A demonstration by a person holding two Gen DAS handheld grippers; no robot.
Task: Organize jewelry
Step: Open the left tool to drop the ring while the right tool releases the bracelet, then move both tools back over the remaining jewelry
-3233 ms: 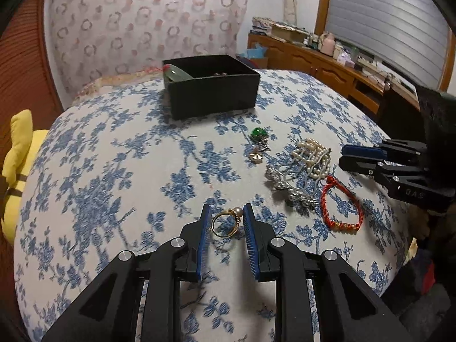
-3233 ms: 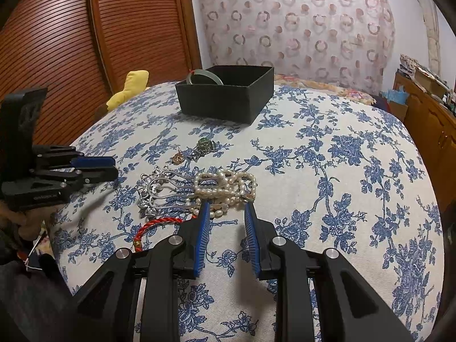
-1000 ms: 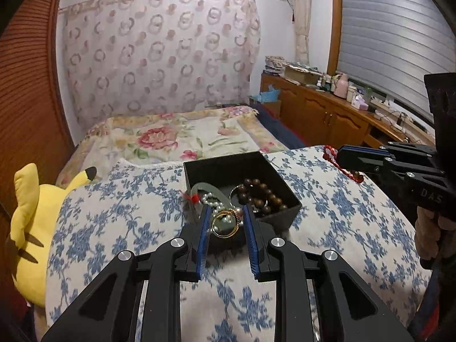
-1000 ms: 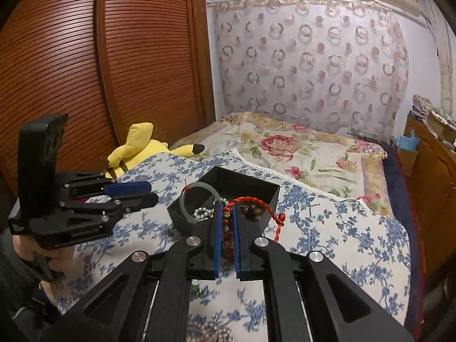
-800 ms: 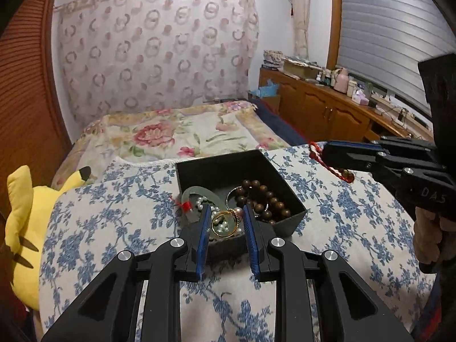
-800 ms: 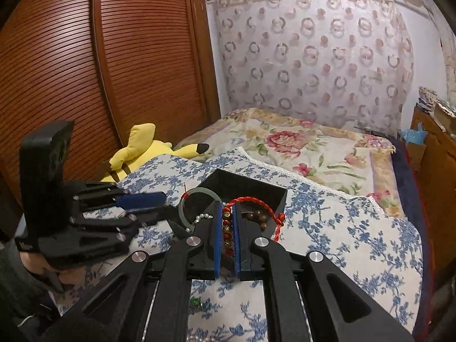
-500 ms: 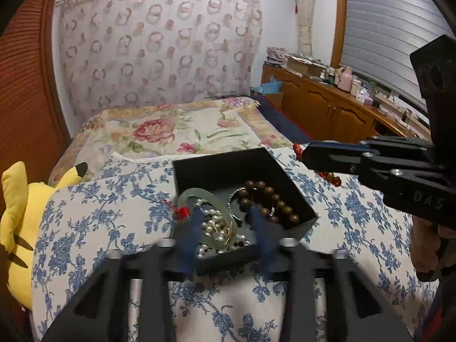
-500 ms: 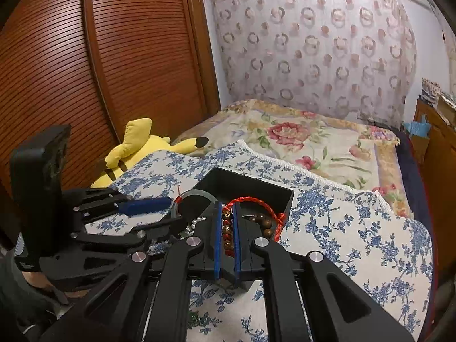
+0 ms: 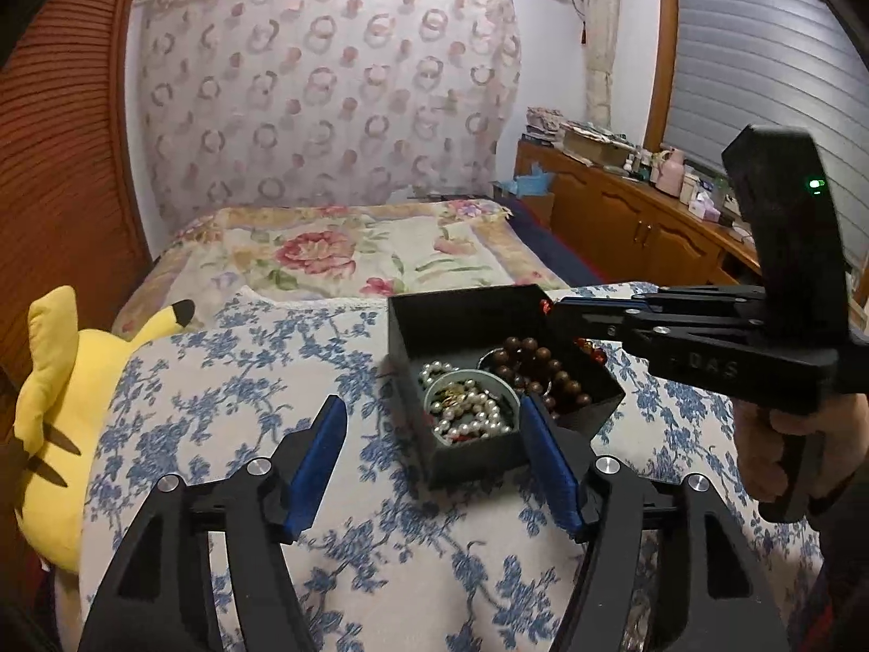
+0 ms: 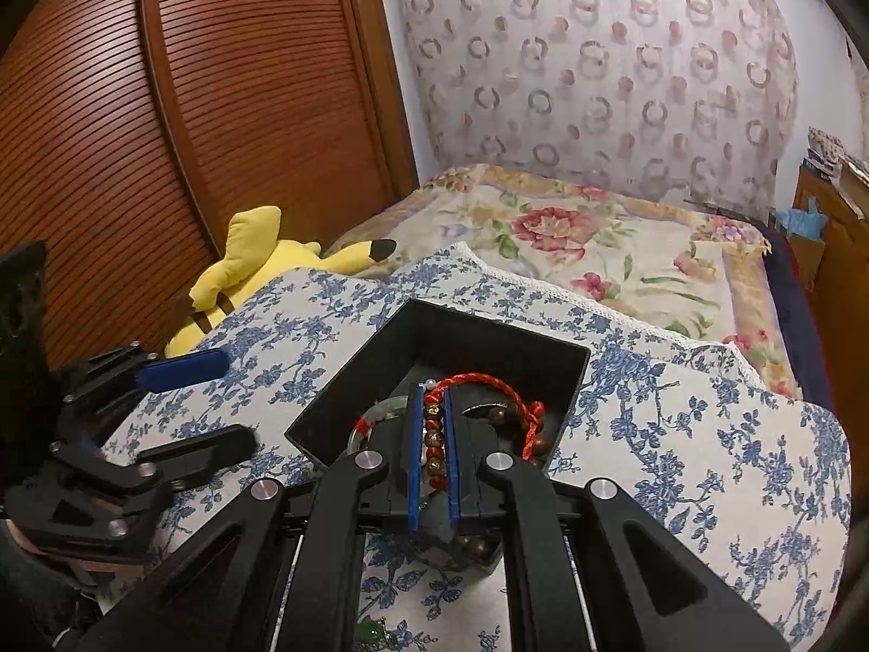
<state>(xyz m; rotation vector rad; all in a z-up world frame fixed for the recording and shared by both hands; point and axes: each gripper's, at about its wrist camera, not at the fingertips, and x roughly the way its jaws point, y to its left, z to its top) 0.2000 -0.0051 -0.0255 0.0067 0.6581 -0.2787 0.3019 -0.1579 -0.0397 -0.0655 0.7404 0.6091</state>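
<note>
Both wrist views look closely down, sharing the black box (image 9: 467,320) (image 10: 489,339).

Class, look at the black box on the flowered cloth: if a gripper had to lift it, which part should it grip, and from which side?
Grip one upright wall at the rim of the box, coming from above with one finger inside and one outside. The top is open and the walls are thin and straight. The near wall suits the left gripper, which is open; the right gripper is shut on the red bracelet over the box.

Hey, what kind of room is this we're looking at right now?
Most likely a home bedroom: a bed with a floral bedspread, a yellow plush toy beside it, and a wooden slatted wardrobe door.
</note>
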